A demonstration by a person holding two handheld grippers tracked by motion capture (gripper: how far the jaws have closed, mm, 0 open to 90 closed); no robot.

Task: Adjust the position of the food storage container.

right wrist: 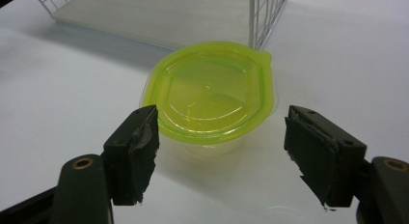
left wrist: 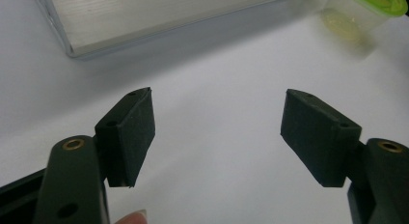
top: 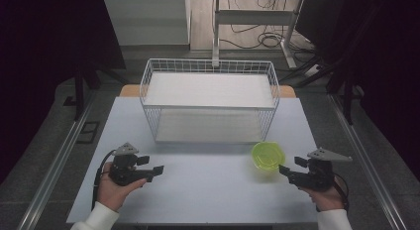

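Observation:
A clear plastic tub with a lime-green lid (top: 267,156) (right wrist: 212,96) (left wrist: 369,9) stands on the white table (top: 208,185), by the basket's front right corner. My right gripper (top: 287,170) (right wrist: 219,151) is open just to the tub's right and points at it; the tub sits a little ahead of the wide jaws, untouched. My left gripper (top: 151,165) (left wrist: 217,132) is open over bare table at the front left, nothing between its jaws.
A white wire basket (top: 210,98) (right wrist: 270,11) with a flat white floor stands at the table's back middle. Beyond the table are a desk frame (top: 257,22) and floor cables. Metal rails (top: 59,160) run along both sides of the table.

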